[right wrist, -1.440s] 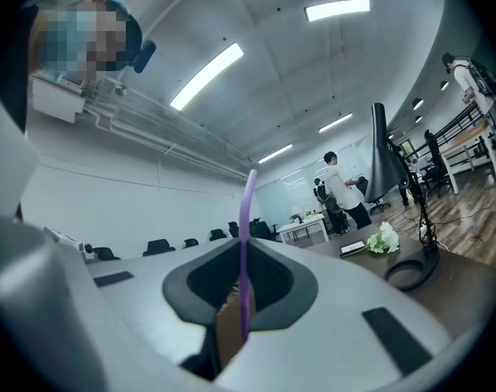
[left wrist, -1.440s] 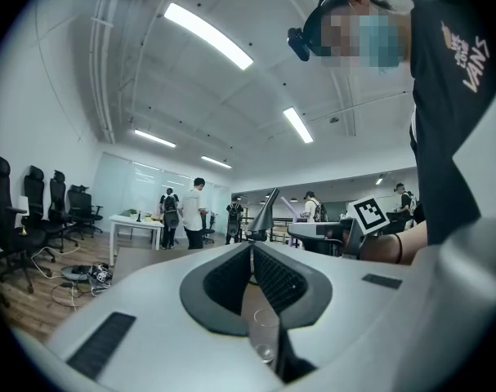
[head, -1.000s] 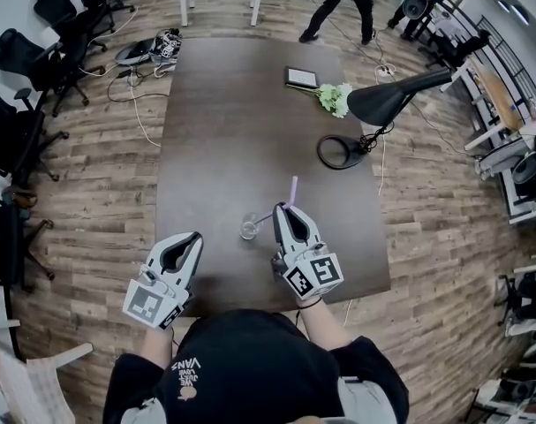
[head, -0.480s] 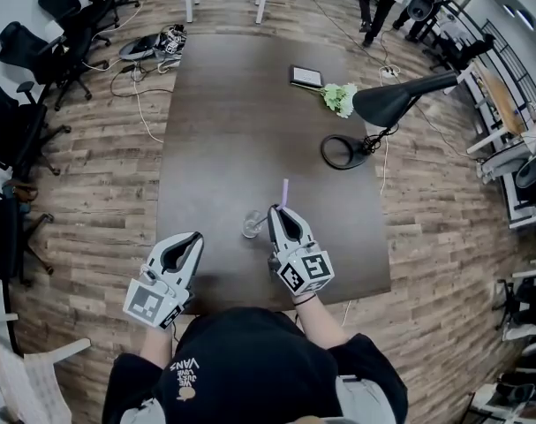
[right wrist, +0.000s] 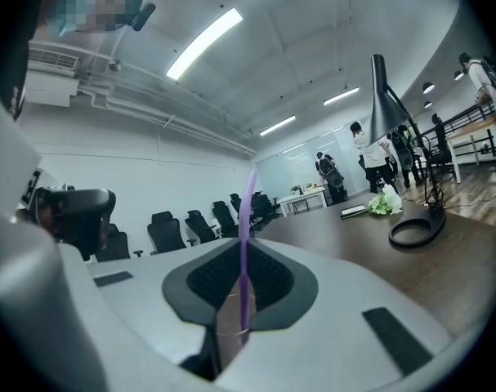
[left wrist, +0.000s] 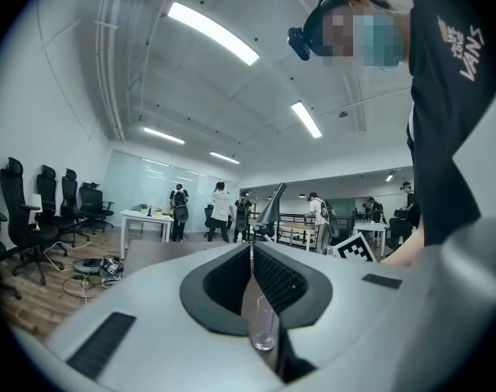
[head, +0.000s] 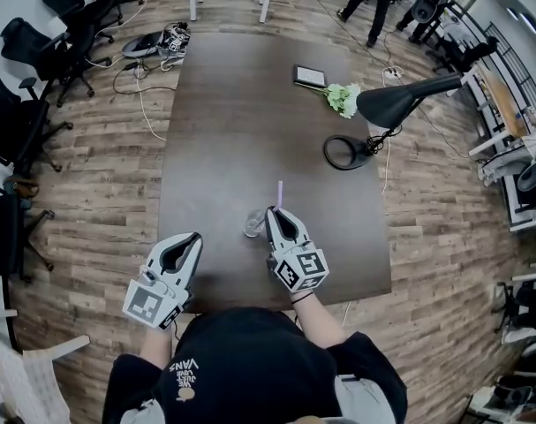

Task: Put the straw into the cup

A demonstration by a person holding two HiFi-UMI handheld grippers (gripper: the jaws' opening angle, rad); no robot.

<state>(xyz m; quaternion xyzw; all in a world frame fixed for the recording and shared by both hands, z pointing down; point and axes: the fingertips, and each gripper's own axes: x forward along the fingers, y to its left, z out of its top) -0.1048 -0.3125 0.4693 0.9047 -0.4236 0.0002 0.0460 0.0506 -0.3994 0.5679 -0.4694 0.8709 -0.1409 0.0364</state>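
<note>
The straw [right wrist: 248,202] is thin and light purple. It stands straight up and down. The right gripper [head: 274,212] pinches it between its two jaws, partway along. The top of the straw sticks up above the jaws. In the right gripper view its bottom end hangs down behind the jaw tips, over the see-through shape of the cup.

The cup [head: 253,223] is small and clear like glass. It stands upright on the dark brown table [head: 241,104], near the edge closest to the person. It is just beside the tips of the right gripper, on their left side. In the left gripper view a thin purple line shows in the glass. I cannot tell for sure whether the straw's end is inside the cup or only behind it.

The left gripper [head: 195,237] is near the table's edge, off to the left of the cup and apart from it. Its jaws are pressed together at the tips and nothing is between them. In its own view the cup shows through the slit below the tips.

Farther away on the table are a black lamp [head: 391,100] and a small bunch of pale flowers [head: 340,98].
</note>
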